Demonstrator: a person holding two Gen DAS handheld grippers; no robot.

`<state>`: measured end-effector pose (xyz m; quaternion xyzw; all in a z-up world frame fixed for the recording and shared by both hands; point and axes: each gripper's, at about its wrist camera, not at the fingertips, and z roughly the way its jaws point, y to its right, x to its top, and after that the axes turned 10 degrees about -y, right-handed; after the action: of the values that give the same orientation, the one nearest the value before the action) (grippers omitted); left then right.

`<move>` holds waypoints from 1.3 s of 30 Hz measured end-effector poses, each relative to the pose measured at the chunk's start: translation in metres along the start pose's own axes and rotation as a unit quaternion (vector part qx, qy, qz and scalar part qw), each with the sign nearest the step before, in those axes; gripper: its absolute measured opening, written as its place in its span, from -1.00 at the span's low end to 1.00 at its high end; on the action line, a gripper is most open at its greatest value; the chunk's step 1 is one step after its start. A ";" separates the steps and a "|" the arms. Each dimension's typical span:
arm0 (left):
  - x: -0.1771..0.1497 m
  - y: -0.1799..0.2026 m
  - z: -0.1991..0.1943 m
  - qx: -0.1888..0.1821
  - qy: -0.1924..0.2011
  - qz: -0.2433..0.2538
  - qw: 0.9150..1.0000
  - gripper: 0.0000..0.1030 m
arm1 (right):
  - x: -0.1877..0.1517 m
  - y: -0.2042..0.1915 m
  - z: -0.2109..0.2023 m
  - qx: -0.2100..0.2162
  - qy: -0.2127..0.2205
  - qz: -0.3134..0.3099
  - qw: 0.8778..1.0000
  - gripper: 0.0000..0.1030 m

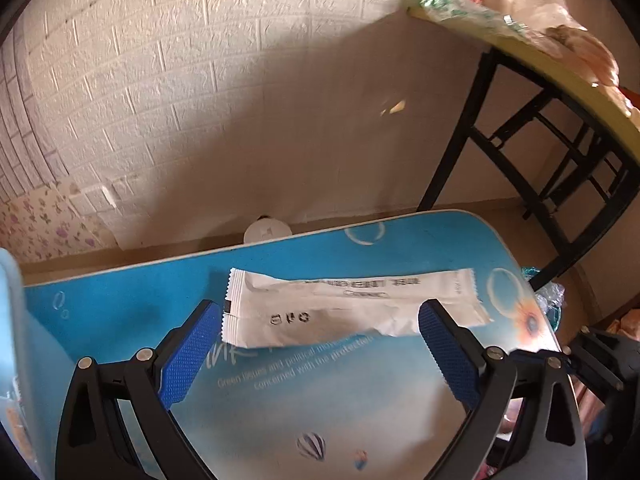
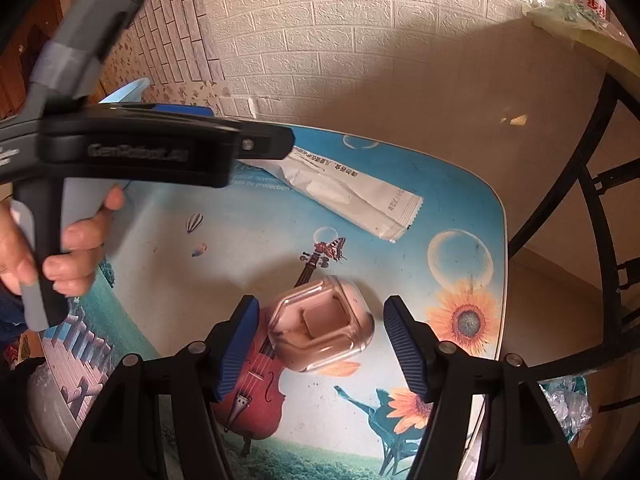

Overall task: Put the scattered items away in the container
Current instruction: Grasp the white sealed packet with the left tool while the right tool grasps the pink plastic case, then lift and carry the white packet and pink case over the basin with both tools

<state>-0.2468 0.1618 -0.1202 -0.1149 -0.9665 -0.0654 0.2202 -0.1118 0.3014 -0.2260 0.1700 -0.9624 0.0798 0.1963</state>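
Note:
A long white sachet [image 1: 352, 306] lies flat on the blue printed table [image 1: 120, 300]. My left gripper [image 1: 320, 320] is open just above it, one blue finger at each end. In the right wrist view the sachet [image 2: 356, 196] lies at the far side and the left gripper's body [image 2: 160, 148] reaches over it. A small pink case with a clear lid [image 2: 322, 324] rests on the table [image 2: 460, 200] between the fingers of my open right gripper [image 2: 320, 330], not gripped. A pale blue container edge [image 1: 10, 320] shows at far left.
A black-framed side table [image 1: 540, 152] with a yellow top and plastic bags stands right of the blue table. A white brick-pattern wall [image 1: 200, 80] is behind. Crumpled plastic [image 2: 568, 400] lies beyond the table's right edge. A white round object [image 1: 266, 232] peeks over the far edge.

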 end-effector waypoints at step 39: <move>-0.079 -0.018 -0.027 -0.032 -0.002 -0.016 0.999 -0.17 | -0.034 -0.023 -0.018 -0.003 -0.005 0.010 1.000 0.04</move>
<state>-0.1717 0.1241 -0.1324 -0.1062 -0.9660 -0.0992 0.2137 -0.0678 0.2937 -0.2216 0.1600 -0.9652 0.0779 0.1917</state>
